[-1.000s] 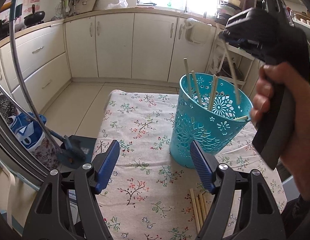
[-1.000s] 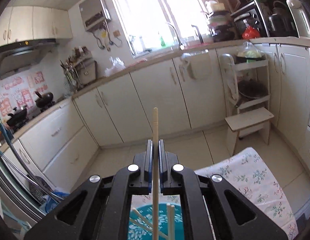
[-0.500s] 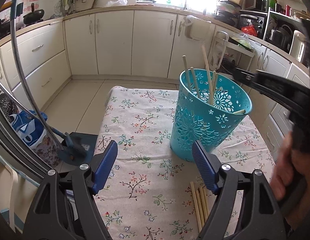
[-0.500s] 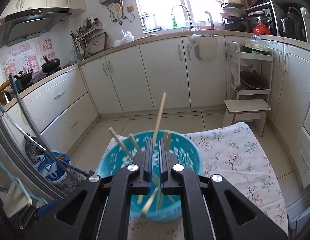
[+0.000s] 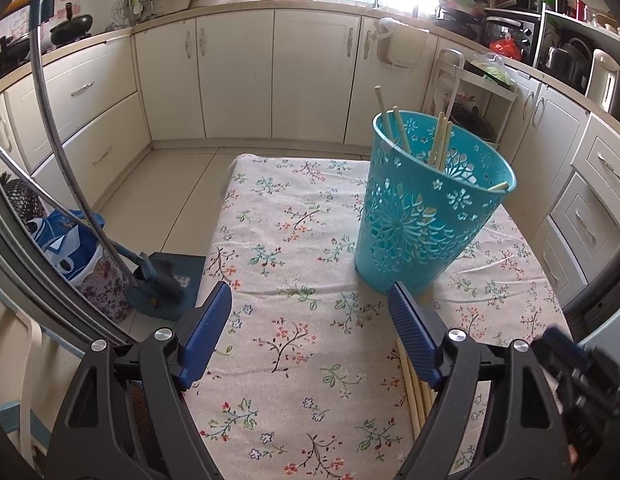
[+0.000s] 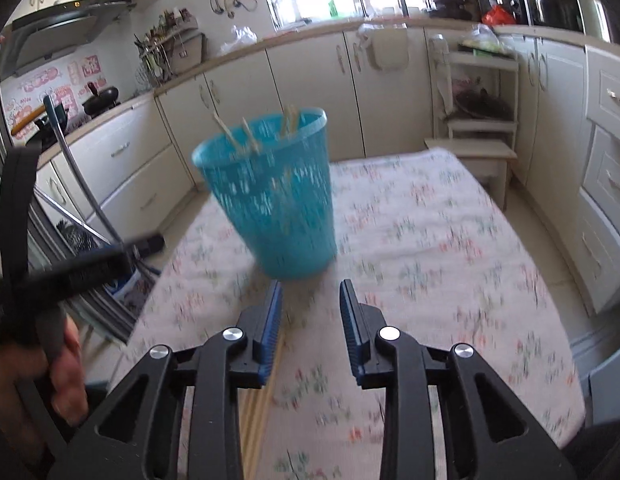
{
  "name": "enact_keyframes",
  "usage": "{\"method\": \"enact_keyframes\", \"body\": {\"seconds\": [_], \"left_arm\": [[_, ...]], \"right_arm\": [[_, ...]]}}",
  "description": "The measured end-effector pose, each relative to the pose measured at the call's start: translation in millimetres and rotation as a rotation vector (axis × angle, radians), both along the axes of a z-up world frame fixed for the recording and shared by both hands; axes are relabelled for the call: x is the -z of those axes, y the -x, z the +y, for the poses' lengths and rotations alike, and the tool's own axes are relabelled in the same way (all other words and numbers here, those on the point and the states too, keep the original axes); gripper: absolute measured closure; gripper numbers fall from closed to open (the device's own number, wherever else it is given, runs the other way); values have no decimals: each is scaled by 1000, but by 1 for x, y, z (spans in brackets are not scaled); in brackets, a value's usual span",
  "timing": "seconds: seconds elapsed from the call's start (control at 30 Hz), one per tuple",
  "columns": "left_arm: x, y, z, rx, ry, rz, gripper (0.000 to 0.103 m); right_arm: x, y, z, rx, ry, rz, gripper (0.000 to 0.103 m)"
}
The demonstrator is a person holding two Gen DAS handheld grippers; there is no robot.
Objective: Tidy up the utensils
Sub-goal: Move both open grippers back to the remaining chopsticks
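Left wrist view: your left claw [image 5: 310,328] is spread wide over the floral bench [image 5: 269,240], loose chopsticks [image 5: 414,392] beneath its right finger. Your right claw [image 6: 310,316] has just been opening, nothing between. Beyond stands the teal basket [image 5: 426,216] holding chopsticks.

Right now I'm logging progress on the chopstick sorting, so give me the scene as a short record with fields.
basket: teal basket, upright on floral cloth
in basket: several chopsticks leaning on the rim
still out: bundle of chopsticks flat on the cloth, near edge
left gripper: open, empty, over the cloth
right gripper: open, empty, fingers just been opening, beside the bundle
view note: right wrist picture blurred
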State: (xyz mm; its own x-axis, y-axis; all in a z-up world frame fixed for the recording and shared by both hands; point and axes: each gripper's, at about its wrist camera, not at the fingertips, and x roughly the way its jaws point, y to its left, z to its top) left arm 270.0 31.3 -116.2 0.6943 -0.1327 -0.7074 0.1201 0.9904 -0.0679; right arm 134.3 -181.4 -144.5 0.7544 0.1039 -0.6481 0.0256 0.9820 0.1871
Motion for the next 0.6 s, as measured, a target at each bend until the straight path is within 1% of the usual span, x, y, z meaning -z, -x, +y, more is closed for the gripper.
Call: {"method": "enact_keyframes", "body": {"seconds": [0.1, 0.3, 0.43, 0.6], "left_arm": [[7, 3, 9, -13, 22, 30, 26], [22, 16, 26, -48, 60, 82, 26], [28, 25, 27, -50, 59, 97, 26], [30, 28, 24, -43, 60, 105, 26]], "right_arm": [[26, 15, 2, -13, -2, 67, 73], [55, 27, 18, -67, 24, 145, 73], [61, 22, 30, -96, 47, 155, 73], [64, 6, 42, -100, 87, 151, 73]]}}
